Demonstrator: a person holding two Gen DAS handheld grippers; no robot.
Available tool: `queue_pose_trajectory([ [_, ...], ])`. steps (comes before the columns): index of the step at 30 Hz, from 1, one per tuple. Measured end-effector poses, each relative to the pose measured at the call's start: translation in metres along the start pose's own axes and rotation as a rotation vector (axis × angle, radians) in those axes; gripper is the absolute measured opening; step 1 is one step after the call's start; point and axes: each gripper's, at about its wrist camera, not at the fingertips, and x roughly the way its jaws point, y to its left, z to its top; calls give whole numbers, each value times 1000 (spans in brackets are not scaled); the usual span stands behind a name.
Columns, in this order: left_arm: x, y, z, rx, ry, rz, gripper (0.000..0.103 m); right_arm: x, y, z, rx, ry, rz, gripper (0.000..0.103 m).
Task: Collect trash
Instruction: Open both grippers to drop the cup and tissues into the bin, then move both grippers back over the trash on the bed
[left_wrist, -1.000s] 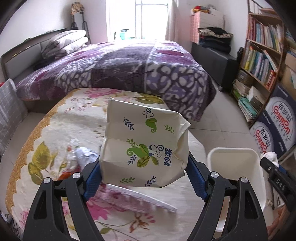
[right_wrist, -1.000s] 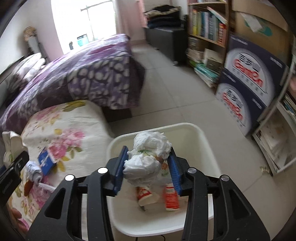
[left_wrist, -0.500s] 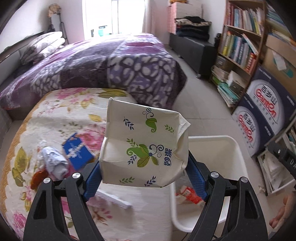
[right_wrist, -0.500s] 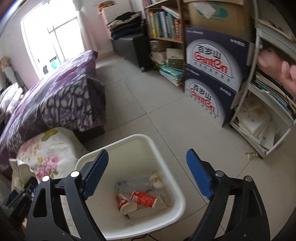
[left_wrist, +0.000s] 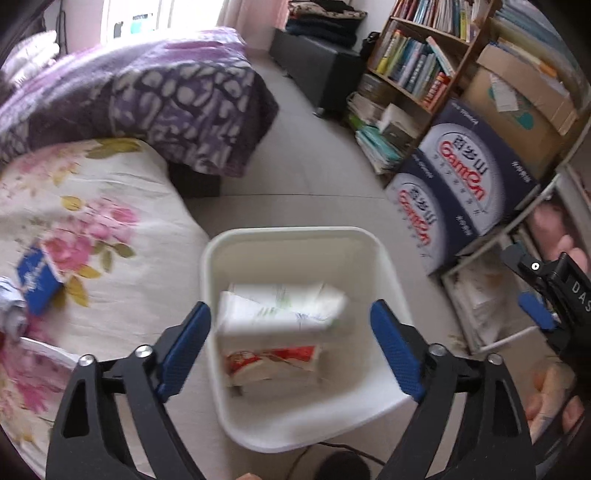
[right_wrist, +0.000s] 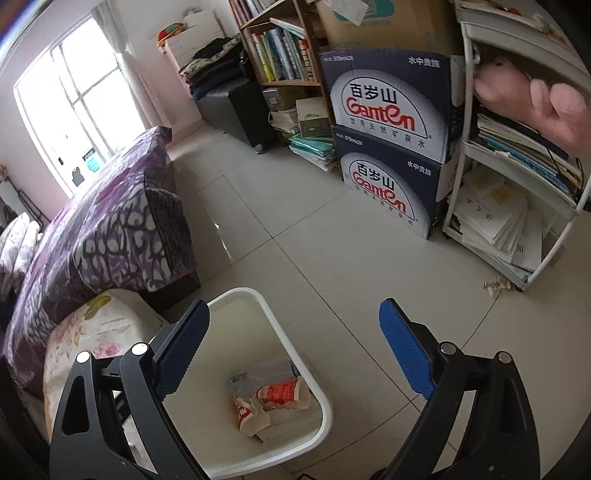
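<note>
My left gripper (left_wrist: 290, 306) hangs over the white bin (left_wrist: 288, 230) with its jaws opening. A white tissue pack with green leaves (left_wrist: 280, 306), blurred, drops free between and below the pads into the bin, onto red-and-white wrappers (left_wrist: 273, 360). My right gripper (right_wrist: 293, 303) stands to the right of the bin (right_wrist: 236, 292) over floor tiles. Its jaws are opening too, with nothing between them. The red-and-white wrappers (right_wrist: 279, 391) lie in the bin's bottom. On the floral tablecloth (left_wrist: 110, 258) lie a blue packet (left_wrist: 37, 280) and a crumpled white piece (left_wrist: 9, 299).
A bed with a purple blanket (left_wrist: 147, 92) stands behind the table. Two dark Ganten boxes (right_wrist: 388, 147) and a bookshelf (left_wrist: 413, 62) line the right wall beside a white rack of papers (right_wrist: 498, 221). A person's hand (right_wrist: 535, 99) shows at the right edge.
My left gripper swung from the table to above the bin and let go of the tissue pack. My right gripper released the crumpled white wad into the bin and drew away to the right.
</note>
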Motion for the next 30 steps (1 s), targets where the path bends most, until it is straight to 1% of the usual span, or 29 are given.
queue_pose_trajectory([
  [1, 2, 0, 0, -4, 8, -10, 87, 0, -2, 1, 10, 1, 5, 90],
  [4, 4, -3, 0, -11, 10, -7, 88, -1, -4, 2, 21, 3, 12, 90],
  [10, -3, 5, -2, 6, -12, 63, 88, -2, 6, -1, 7, 3, 19, 90],
  [15, -12, 16, -5, 29, -31, 144, 88, 0, 21, -8, -36, 15, 19, 91],
  [17, -15, 23, -7, 43, -36, 195, 88, 2, 29, -11, -55, 28, 23, 92],
  [22, -26, 47, -12, 56, -54, 294, 88, 6, 50, -21, -95, 49, 34, 92],
  [26, -35, 68, -14, 59, -65, 351, 88, 9, 74, -33, -146, 66, 52, 93],
  [29, -40, 84, -18, 71, -71, 428, 88, 10, 91, -43, -192, 79, 63, 93],
  [30, -41, 88, -19, 73, -71, 443, 88, 10, 97, -47, -206, 80, 66, 93],
])
